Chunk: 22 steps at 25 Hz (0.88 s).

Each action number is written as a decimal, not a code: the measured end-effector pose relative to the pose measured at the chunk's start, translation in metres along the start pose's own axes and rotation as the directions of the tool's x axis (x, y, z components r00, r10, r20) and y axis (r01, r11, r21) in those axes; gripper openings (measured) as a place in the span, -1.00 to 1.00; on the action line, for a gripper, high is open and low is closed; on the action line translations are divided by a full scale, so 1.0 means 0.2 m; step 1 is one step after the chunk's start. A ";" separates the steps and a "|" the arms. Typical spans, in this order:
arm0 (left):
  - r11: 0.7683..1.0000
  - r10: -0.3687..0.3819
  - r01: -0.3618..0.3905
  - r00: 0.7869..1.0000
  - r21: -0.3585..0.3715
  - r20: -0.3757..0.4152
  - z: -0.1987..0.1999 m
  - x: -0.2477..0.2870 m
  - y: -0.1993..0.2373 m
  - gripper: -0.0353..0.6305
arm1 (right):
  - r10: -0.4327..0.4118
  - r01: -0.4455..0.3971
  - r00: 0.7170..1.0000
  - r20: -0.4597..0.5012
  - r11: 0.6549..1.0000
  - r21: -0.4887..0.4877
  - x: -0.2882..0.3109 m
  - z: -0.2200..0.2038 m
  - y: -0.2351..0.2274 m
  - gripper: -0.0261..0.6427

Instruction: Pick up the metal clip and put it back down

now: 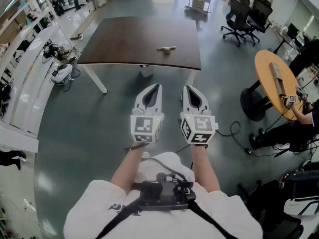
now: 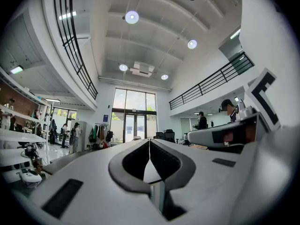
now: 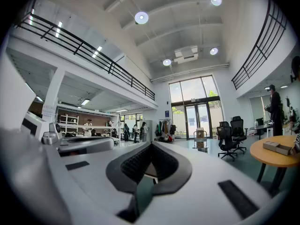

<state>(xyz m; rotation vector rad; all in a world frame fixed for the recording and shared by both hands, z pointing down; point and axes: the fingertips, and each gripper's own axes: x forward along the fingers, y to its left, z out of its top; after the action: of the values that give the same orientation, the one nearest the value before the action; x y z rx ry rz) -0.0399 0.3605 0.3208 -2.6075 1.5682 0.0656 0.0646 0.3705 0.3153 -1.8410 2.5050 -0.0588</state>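
Observation:
The metal clip (image 1: 166, 49) lies alone on the dark brown table (image 1: 124, 44), toward its right side, far ahead of both grippers. I hold the left gripper (image 1: 158, 85) and the right gripper (image 1: 185, 87) side by side over the floor, short of the table's near edge, both pointing forward. Both have their jaws shut with the tips together and nothing between them. The left gripper view shows its closed tips (image 2: 149, 139) against the hall; the right gripper view shows its closed tips (image 3: 151, 144) likewise. The clip appears in neither gripper view.
A round wooden table (image 1: 277, 83) with a box stands at the right, a seated person beside it. Black office chairs (image 1: 245, 15) stand at the back right. White benches (image 1: 20, 68) line the left wall. Cables lie on the floor at the right (image 1: 239, 133).

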 end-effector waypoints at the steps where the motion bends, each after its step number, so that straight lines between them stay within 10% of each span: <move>1: 1.000 0.003 -0.003 1.000 -0.004 0.005 0.00 0.00 -0.02 -0.86 | 0.007 -0.007 1.000 0.002 1.000 -0.004 -0.02 0.00 -0.01 -0.90; 10: 0.999 -0.002 0.002 1.000 0.048 0.011 -0.05 -0.04 -0.17 -0.86 | 0.033 -0.034 0.999 0.007 0.975 0.220 -0.07 -0.19 -0.16 -0.90; 22: 0.997 -0.072 0.072 0.997 0.022 -0.019 -0.20 0.38 -0.04 -0.86 | 0.082 -0.069 0.995 -0.065 0.982 0.174 0.30 -0.30 -0.24 -0.90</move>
<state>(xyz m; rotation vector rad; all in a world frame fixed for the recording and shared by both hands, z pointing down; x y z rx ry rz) 0.0022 0.2928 0.3553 -2.6512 1.4700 0.0183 0.0893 0.3005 0.3783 -1.7061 2.5237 -0.3332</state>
